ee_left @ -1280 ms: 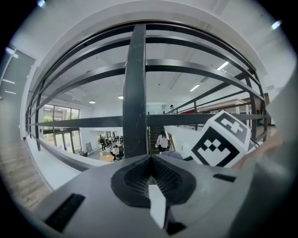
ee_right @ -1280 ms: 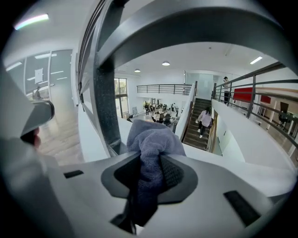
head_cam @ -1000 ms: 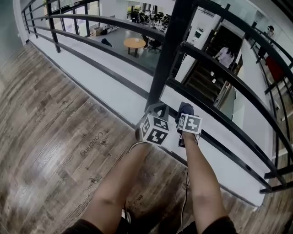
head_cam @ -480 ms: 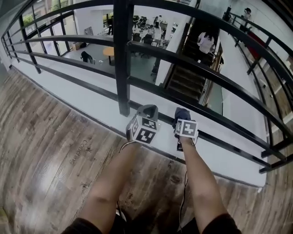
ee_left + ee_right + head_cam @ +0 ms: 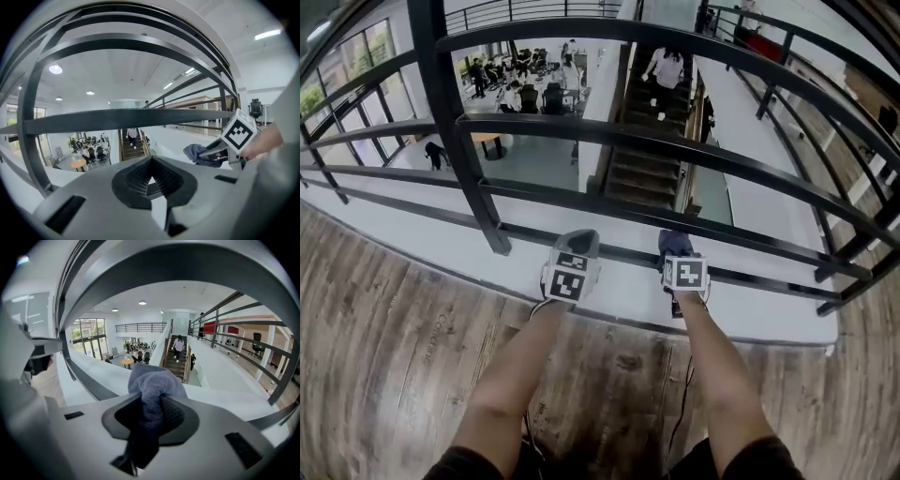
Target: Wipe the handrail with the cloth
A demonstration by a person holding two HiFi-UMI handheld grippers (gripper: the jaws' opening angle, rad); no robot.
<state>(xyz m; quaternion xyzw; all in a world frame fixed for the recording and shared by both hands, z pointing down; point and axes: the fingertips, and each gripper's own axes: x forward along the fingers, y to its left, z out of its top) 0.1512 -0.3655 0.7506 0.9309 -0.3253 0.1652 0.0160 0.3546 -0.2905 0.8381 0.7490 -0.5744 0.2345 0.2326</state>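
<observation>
The person stands on a wood floor [image 5: 384, 356] in front of a black handrail [image 5: 694, 148]. The rail has bars one above the other and a thick post [image 5: 455, 131] on the left.

The right claw [image 5: 677, 253] is closed on a blue-grey cloth [image 5: 157, 380]. The cloth is bunched up and sticks out past the tips of the claw. I think it is held this way so the soft part meets the metal first, not the hard claw.

The cloth is down low, right by the bottom bar [image 5: 759, 278] and above the white ledge [image 5: 750, 314]. I cannot tell if it is touching the bar or is just beside it. The higher bars arch over the right claw, so it sits under them.

The left claw [image 5: 579, 240] is just beside the right one and points at the same low bar. Its two jaws are pulled in close together, and nothing is between them. It seems to be just waiting, since only one cloth is needed.

The wiping looks like it is near its start, or is on the lowest bar. The next move will likely be to press the cloth on a bar and slide it along. The grip looks firm, so the cloth should not slip out.
</observation>
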